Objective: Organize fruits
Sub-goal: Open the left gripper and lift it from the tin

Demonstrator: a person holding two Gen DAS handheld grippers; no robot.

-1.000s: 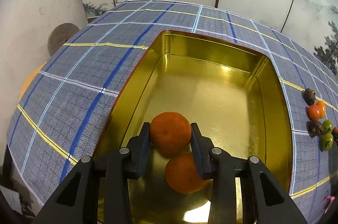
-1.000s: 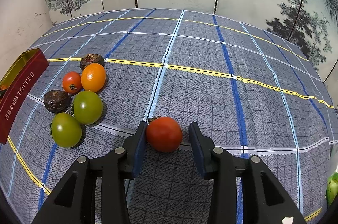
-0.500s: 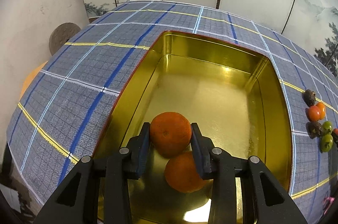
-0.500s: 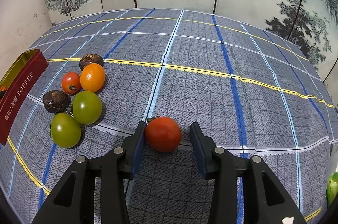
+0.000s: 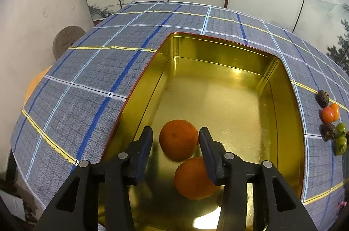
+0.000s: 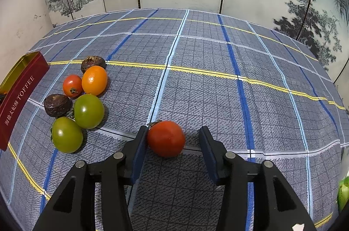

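Plaid tablecloth covers the table. Gold tin sits at its left side; two oranges on the tin floor at the near end. Left gripper jaws just opened: far orange between them, gap on the left pad, released; near orange just behind it. Right gripper also just opened, red tomato between the pads on the cloth, touching the left one only. Loose fruit cluster left of it, near the tin.

checked tablecloth under fruits, tin
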